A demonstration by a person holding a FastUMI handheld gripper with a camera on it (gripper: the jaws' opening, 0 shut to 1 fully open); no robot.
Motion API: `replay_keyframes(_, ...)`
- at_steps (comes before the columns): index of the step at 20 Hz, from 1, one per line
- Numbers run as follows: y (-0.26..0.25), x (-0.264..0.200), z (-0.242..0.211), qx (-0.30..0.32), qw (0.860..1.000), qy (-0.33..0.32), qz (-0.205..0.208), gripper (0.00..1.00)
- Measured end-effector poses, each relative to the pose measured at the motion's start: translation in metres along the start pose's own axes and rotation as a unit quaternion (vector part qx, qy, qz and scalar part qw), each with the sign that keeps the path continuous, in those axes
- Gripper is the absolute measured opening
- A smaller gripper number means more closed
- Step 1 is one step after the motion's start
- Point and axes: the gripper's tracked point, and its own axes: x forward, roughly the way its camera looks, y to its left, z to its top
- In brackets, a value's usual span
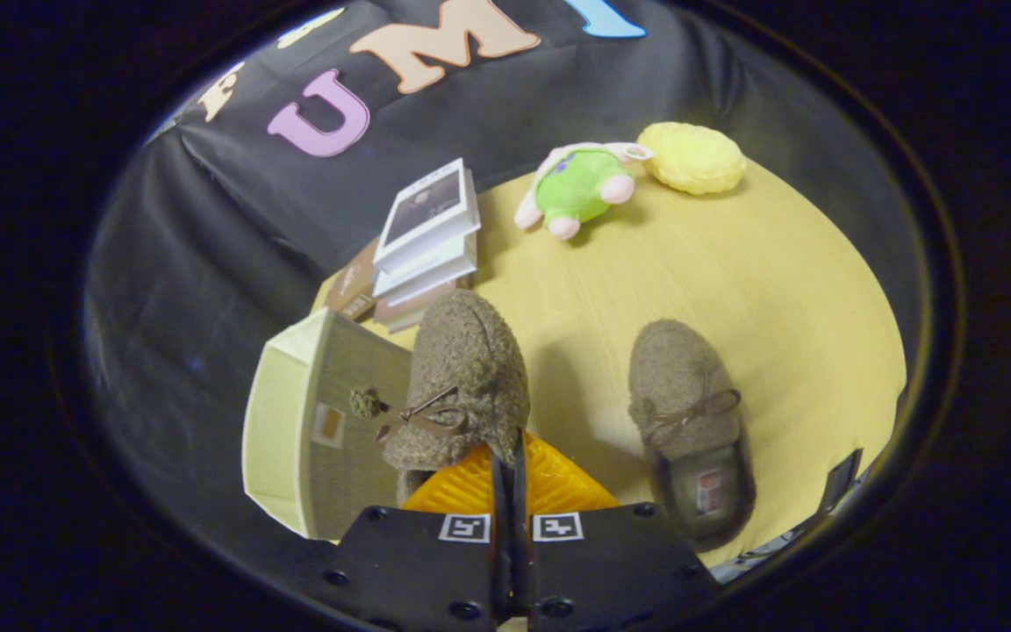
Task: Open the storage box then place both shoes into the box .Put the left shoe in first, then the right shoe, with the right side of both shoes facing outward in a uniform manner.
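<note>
Claw (pixel 510 456) pinched tight on heel of lifted shoe (pixel 462 386), carrying step. Storage box (pixel 312 430) open at 9 o'clock, just beside. Second shoe (pixel 690 421) on table (pixel 777 290), 3 o'clock. Next, guess: swing left, lower in.

Bare bench (pixel 769 290) lies between the two shoes; the box (pixel 312 430), book stack (pixel 426 237) and plush toy (pixel 580 184) crowd the far side

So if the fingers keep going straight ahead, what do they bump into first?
Nothing new: the gripper already pinches the fuzzy shoe. Pushed straight on, that shoe probably meets the stack of books first; depth is unclear.
</note>
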Motion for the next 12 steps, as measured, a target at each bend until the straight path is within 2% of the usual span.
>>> replay_keyframes(5, 0.075, -0.018, 0.014, 0.010, 0.998, -0.012, 0.062, 0.04)
replay_keyframes(7, 0.099, -0.030, 0.016, 0.001, 0.997, -0.016, 0.075, 0.04)
replay_keyframes(12, 0.149, -0.019, 0.014, -0.013, 0.995, -0.012, 0.096, 0.04)
